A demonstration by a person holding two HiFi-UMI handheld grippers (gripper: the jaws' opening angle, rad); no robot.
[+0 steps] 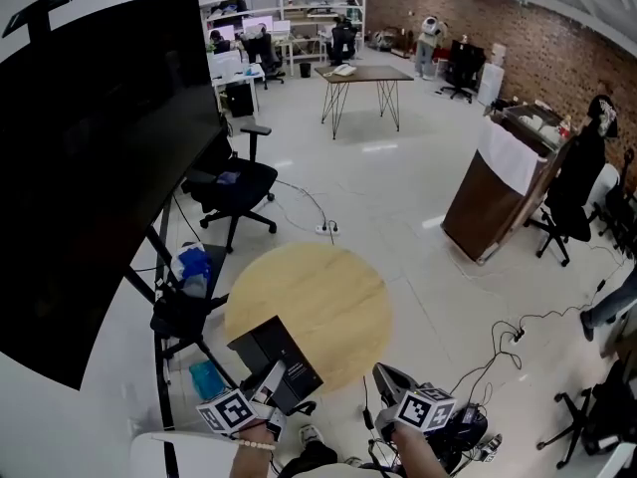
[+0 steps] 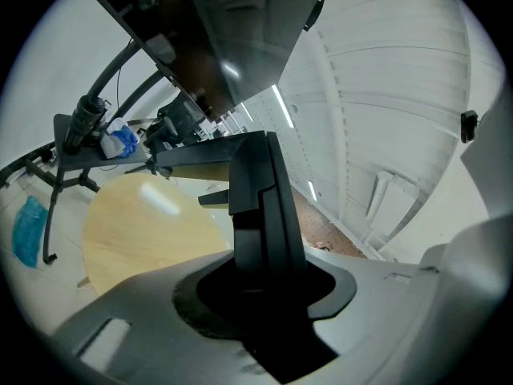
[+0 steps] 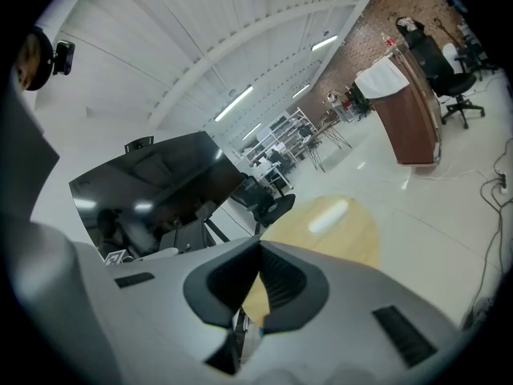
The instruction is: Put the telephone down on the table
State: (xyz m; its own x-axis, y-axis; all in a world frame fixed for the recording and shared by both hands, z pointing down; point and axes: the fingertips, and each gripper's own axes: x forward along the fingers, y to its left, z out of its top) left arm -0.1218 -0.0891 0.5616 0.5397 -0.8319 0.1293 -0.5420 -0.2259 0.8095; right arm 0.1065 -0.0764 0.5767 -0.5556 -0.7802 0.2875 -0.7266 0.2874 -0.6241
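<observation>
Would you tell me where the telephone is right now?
Head view, lower left: the telephone is clamped in the left tool, at the near edge of the round wooden table.

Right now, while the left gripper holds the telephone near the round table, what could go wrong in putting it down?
1. The telephone hangs over the near rim of the table, partly off it. Released here, it might tip to the floor.
2. The left gripper clamps it at one end only, and it is tilted, so it may swivel or land on an edge.
</observation>
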